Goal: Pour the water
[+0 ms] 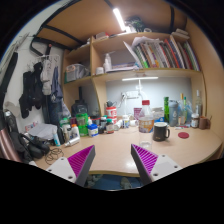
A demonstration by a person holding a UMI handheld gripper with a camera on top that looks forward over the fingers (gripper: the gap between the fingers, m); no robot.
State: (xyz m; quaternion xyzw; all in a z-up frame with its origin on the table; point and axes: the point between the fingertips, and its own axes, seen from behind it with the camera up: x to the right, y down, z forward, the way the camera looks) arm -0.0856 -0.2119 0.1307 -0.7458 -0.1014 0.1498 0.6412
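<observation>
The tabletop (115,150) is a broad, pale wooden slab, bare in front and crowded along the back, which leaves room to work near the gripper. Above it, wooden shelves (135,72) carry leaning books and papers, kept off the work surface. Beyond the fingers and a little to the right, a clear plastic bottle (146,118) with a red label stands upright. Just beside it sits a dark, round mug (161,131), likely the vessel to be filled, since the two are placed close together. Smaller jars and bottles (85,125) cluster to the left along the back. The gripper (113,160) hovers low over the bare wood, its jaws spread wide and holding nothing, the purple ribbed pads (146,158) facing inward.
</observation>
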